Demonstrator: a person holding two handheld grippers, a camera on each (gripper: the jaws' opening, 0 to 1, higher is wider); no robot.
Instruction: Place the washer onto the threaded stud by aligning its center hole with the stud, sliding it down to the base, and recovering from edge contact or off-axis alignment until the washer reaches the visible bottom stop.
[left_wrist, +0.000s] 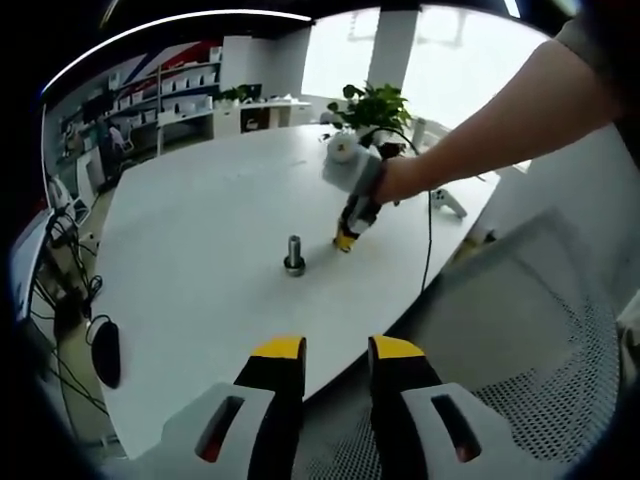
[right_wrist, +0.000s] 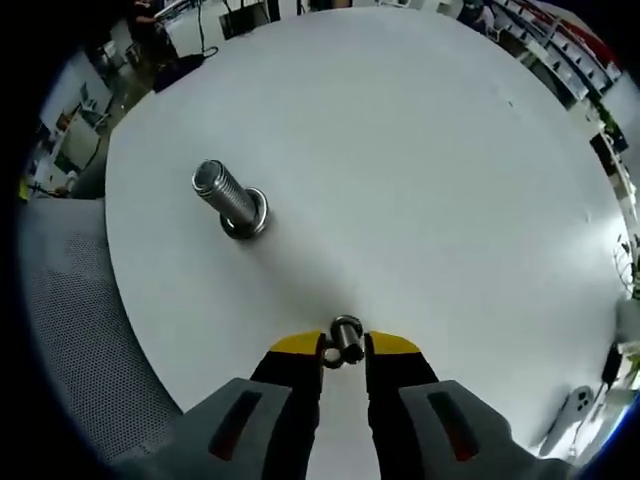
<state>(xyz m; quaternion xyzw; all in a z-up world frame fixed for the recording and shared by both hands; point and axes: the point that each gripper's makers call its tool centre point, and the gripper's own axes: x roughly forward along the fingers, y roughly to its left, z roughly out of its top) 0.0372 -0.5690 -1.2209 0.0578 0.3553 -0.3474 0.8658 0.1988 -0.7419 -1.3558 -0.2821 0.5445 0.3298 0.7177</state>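
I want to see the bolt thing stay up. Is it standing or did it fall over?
Standing. The threaded stud rises upright from its wide base on the white table, apart from the right gripper.

Each tool (right_wrist: 344, 349) is grey-bodied, with black jaws tipped yellow — red slots in the housings.

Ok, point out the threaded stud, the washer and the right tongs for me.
threaded stud (right_wrist: 228, 200), right gripper view, on its threaded shank.
washer (right_wrist: 346, 338), right gripper view, on its metal face between the yellow tips.
right tongs (right_wrist: 345, 346), right gripper view, midway between the fingertips.
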